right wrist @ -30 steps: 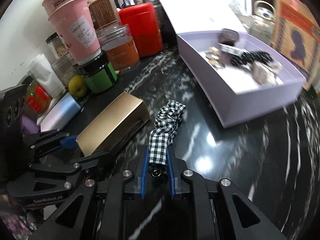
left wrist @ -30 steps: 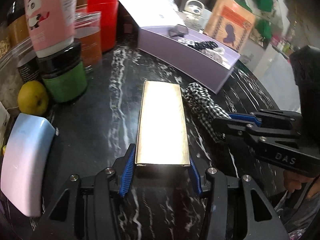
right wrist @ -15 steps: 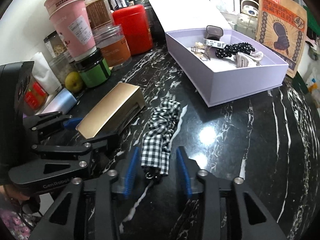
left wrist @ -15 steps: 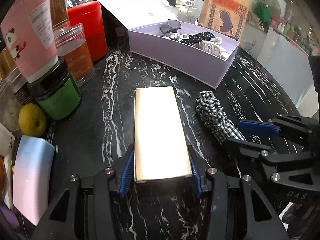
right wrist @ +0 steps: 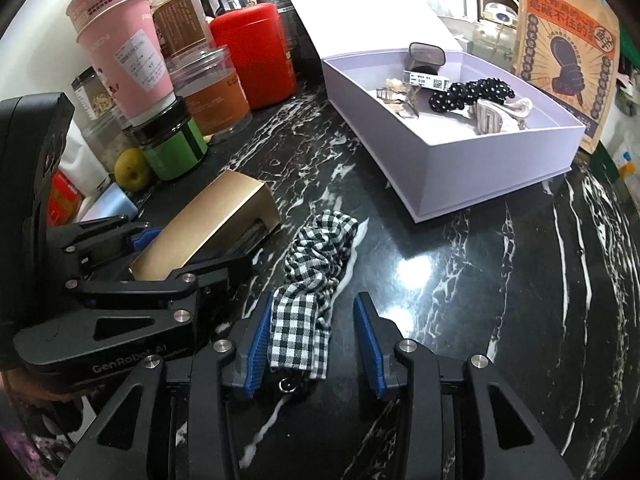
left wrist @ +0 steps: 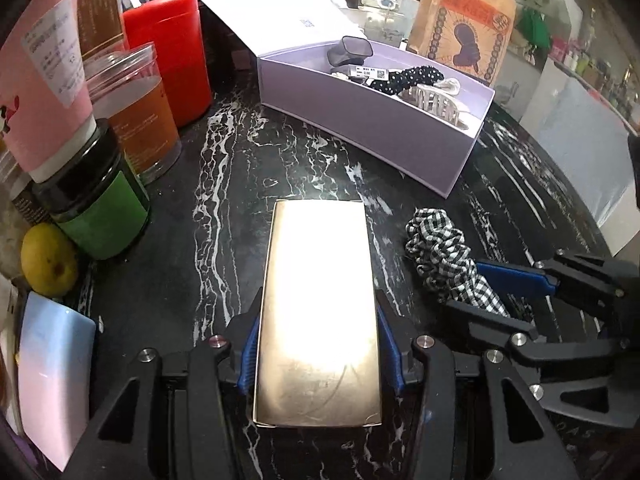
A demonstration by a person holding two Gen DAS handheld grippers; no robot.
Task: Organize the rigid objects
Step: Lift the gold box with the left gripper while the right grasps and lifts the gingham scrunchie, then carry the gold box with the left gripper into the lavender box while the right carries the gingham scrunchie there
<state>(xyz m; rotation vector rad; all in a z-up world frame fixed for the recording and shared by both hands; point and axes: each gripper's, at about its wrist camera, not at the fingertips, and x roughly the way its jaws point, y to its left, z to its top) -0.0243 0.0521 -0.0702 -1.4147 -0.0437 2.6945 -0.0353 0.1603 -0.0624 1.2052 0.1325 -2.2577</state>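
Black marble table [left wrist: 224,200] carries everything; my left claw [left wrist: 318,354] clamps the gold box [left wrist: 318,312], my right claw [right wrist: 316,344] gapes around the checkered scrunchie [right wrist: 316,264], near the lilac box [right wrist: 460,168].

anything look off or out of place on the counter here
The checked fabric scrunchie lies loose on the black marble counter between the open right gripper fingers, while the other hair accessories sit in the lilac box.
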